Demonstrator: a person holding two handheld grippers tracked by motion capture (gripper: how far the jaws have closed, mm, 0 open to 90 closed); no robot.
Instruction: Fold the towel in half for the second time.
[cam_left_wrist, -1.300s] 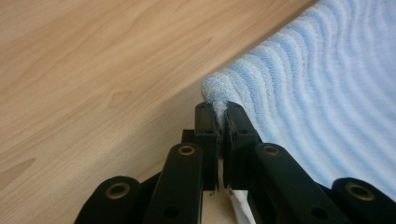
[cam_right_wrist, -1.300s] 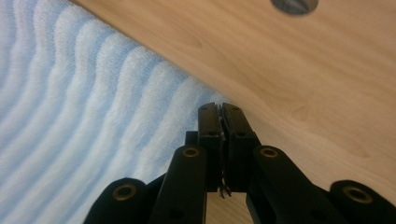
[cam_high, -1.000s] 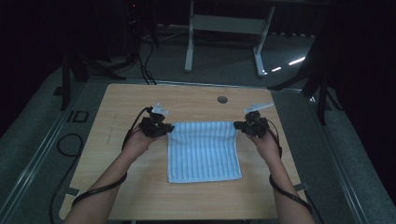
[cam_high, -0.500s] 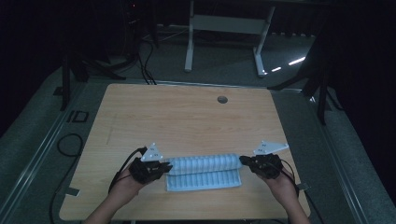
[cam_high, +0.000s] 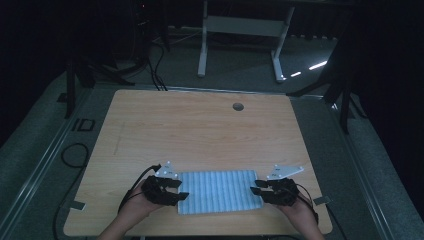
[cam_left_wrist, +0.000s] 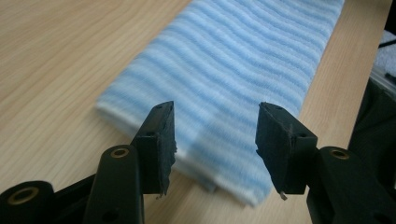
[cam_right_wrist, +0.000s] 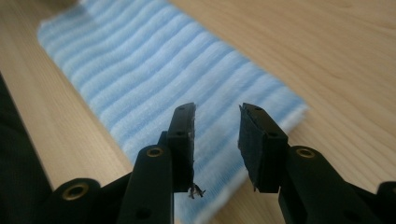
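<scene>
A pale wooden counter (cam_high: 200, 130) carries everything, its grain running lengthwise, with a small round hole (cam_high: 238, 106) near its far edge. At the near edge a person's hands come in, each holding a tool.

A folded cloth (cam_high: 220, 191), striped light blue and white, lies flat on the counter close to the near edge, between the two tools. The left tool (cam_high: 179, 192) sits at the cloth's left end, a grey plate on top and a cable (cam_high: 131, 187) looping off it. In the left gripper view its jaws stand well apart, just above the folded corner of the cloth (cam_left_wrist: 243, 88), holding nothing. The right tool (cam_high: 256, 191) sits at the cloth's right end. In the right gripper view its jaws are parted by a narrower gap over the cloth's (cam_right_wrist: 154, 79) end; whether the tips touch the fabric is hard to tell.

Beyond the counter the room is dim. A grey carpeted floor (cam_high: 250, 75) surrounds it, black cables (cam_high: 155, 60) trail at the far left, and a white frame stand (cam_high: 240, 30) rests farther back.
</scene>
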